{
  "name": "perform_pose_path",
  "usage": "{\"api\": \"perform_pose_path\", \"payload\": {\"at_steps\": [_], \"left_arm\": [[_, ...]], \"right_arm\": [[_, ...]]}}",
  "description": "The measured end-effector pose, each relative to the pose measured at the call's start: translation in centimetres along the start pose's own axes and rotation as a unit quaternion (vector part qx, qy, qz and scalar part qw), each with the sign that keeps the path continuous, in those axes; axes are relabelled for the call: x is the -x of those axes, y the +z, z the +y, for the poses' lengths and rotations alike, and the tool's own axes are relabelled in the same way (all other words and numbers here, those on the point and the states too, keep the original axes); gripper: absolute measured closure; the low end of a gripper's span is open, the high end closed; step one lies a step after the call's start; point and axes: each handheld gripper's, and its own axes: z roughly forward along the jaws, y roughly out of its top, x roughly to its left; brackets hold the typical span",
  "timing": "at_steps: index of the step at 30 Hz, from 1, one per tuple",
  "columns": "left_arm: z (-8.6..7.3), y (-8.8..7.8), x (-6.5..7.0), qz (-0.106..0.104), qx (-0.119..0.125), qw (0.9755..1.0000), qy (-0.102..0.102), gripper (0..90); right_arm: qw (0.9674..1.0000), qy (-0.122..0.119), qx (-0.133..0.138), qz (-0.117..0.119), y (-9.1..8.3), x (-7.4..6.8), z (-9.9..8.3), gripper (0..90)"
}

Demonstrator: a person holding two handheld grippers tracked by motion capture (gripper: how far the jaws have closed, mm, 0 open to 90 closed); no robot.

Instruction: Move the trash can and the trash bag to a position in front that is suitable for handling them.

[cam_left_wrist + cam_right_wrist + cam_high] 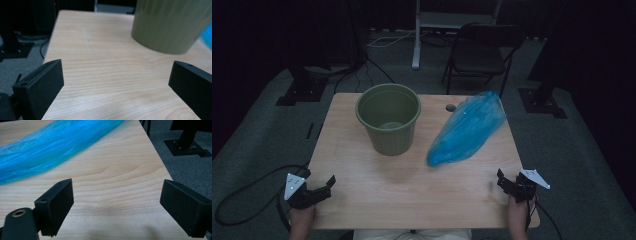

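Wooden table [412, 195] on grey carpet [257, 145], dark room; both grippers' fingers [40, 87] wide, empty.

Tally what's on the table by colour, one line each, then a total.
Green: 1, the bin
Blue: 1, the bag
Black: 2, the left claw and the right claw, both open and empty, at the near edge of the table
Total: 4

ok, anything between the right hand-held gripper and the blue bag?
Nothing: only bare table lies between the open right hand-held gripper and the blue bag, as the right gripper view shows.
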Motion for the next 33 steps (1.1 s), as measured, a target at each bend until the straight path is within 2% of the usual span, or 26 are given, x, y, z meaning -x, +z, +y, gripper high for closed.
{"api": "perform_pose_path", "payload": {"at_steps": [5,6,10,15,25,29,33], "left_arm": [[0.1,0.4,0.2,-0.002,-0.006,1.0,-0.003,0.4],[0.3,1.0,0.2,-0.004,-0.009,0.9999,-0.013,0.4],[0.5,1.5,0.0,-0.003,-0.01,0.9997,-0.02,0.3],[0.8,2.0,-0.4,-0.006,-0.016,0.9994,-0.03,0.4],[1.5,4.0,-0.4,-0.016,-0.022,0.9991,-0.032,0.4],[1.9,4.9,-0.3,-0.021,-0.025,0.9989,-0.033,0.3],[2.3,5.8,-0.4,-0.025,-0.023,0.9984,-0.045,0.3]], "right_arm": [[0.9999,-0.002,-0.013,-0.003,0.3,-0.1,0.1,11.3],[0.9997,-0.008,-0.02,-0.007,0.7,-0.3,0.3,11.3],[0.9994,-0.02,-0.028,-0.001,1.4,-1.0,0.6,11.3],[0.9982,-0.043,-0.036,0.019,2.6,-2.3,1.3,11.3],[0.9962,-0.048,-0.027,0.067,4.4,-5.8,3.5,11.3],[0.9945,-0.061,-0.025,0.082,5.4,-7.6,4.3,11.3],[0.9931,-0.061,-0.021,0.098,6.2,-9.0,5.2,11.3]]}}
